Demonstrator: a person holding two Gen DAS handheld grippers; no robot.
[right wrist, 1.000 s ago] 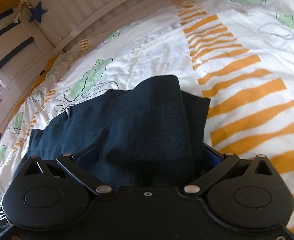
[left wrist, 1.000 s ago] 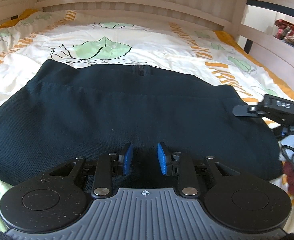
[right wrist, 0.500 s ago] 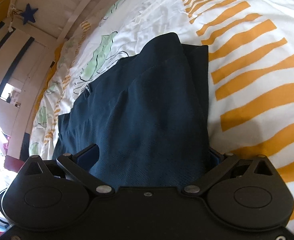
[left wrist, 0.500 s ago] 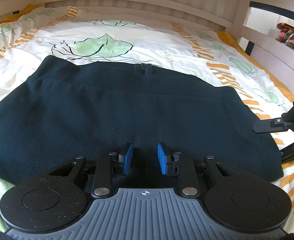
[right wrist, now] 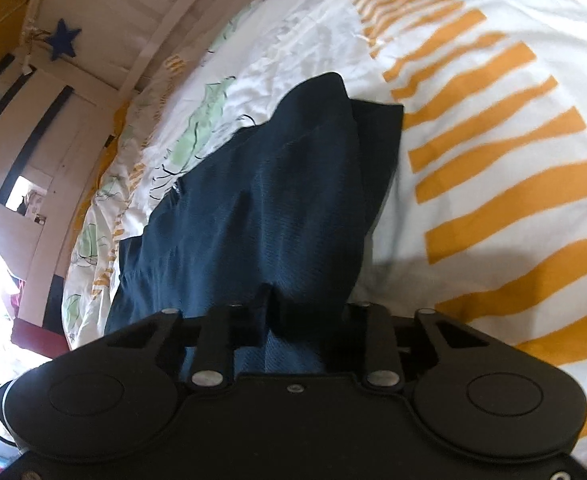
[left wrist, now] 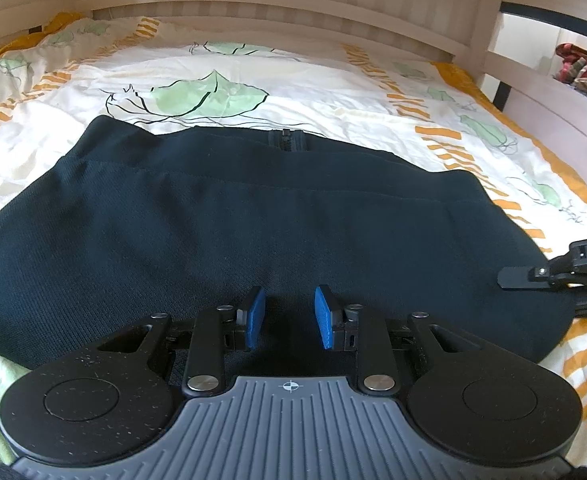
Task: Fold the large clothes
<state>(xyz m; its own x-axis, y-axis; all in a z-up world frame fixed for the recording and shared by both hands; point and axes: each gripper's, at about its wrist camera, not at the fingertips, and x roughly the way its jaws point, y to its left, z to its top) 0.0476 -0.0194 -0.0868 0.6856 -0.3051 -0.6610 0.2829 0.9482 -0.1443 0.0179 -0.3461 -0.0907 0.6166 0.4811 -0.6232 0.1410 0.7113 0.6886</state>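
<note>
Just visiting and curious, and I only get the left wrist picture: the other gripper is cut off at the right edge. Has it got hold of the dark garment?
Observer: Yes. In the right wrist view the right gripper has just been closing, and a bunch of the dark garment is pinched between its fingers.
Operator: Does the cloth lie flat there?
Observer: No, it rises in a fold ahead of the gripper, with a second layer showing beside it.
Operator: Anything else I miss?
Observer: A blue star hangs on the wooden bed frame.
</note>
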